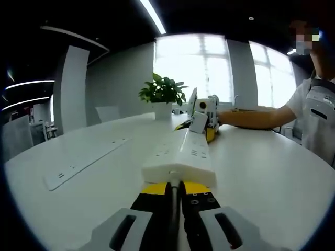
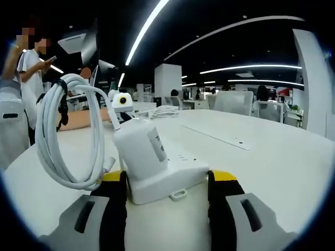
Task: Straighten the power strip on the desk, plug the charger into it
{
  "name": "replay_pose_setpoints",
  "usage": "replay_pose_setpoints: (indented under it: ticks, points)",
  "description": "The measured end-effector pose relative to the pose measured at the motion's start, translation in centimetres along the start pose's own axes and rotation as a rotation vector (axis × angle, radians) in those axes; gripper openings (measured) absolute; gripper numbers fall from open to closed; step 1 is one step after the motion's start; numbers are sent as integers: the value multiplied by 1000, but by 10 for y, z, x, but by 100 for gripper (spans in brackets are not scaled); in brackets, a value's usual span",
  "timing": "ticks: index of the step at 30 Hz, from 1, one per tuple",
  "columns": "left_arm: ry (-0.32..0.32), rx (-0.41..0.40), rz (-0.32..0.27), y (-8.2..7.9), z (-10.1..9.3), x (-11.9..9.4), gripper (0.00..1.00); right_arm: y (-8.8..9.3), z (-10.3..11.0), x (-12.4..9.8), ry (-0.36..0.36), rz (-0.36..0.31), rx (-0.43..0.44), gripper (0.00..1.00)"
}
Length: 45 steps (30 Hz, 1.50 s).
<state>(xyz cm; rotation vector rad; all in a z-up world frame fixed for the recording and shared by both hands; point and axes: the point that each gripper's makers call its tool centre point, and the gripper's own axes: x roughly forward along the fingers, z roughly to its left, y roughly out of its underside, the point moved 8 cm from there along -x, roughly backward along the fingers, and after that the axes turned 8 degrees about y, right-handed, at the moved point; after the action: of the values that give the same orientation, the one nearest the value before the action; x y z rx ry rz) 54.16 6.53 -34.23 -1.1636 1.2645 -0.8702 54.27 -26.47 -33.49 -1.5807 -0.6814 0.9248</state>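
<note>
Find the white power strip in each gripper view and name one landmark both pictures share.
Left gripper view: the power strip runs up the centre, its near end just past this gripper.
Right gripper view: its other end lies at lower centre between the yellow-padded fingers, with the charger standing on it.
Shared landmark: the charger, small at the strip's far end in the left gripper view.

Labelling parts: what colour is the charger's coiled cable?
White; the coiled cable shows best in the right gripper view.
</note>
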Motion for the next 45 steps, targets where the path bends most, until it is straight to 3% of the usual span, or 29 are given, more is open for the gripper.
replay_pose_setpoints:
  ticks: [34,45]
  points:
    - [11,-18,3,3,-3,-3,12,4,0,-1,-42,-7,7,60]
    - [5,-19,3,3,-4,-3,12,4,4,-4,-12,17,32,57]
